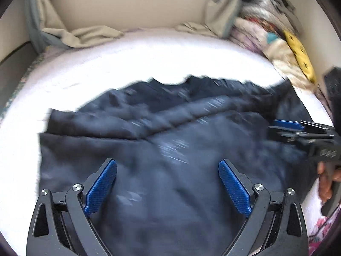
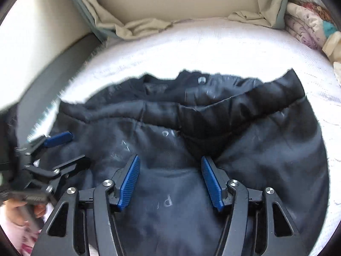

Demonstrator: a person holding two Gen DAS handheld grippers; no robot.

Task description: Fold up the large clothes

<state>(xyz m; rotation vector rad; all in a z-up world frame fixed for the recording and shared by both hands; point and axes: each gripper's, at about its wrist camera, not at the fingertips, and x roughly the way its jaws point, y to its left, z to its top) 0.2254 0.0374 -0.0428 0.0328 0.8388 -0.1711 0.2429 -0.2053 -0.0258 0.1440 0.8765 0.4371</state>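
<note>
A large dark navy garment [image 1: 162, 132] with faint pale letters lies spread and creased on a white bed [image 1: 132, 59]; it also shows in the right wrist view [image 2: 245, 140], with a fold ridge across its far part. My left gripper [image 1: 167, 166] is open and empty, just above the garment's near part. My right gripper [image 2: 170, 164] is open and empty over the garment's middle. The right gripper shows at the right edge of the left wrist view [image 1: 298, 130], and the left gripper at the left of the right wrist view [image 2: 64, 149]. The left wrist view is blurred.
A beige headboard [image 1: 132, 6] with rumpled beige cloth [image 1: 85, 35] stands at the far end of the bed [image 2: 213, 49]. A pile of patterned bedding and a yellow cushion [image 1: 298, 53] lies at the far right. A grey wall panel [image 2: 55, 68] runs along the left.
</note>
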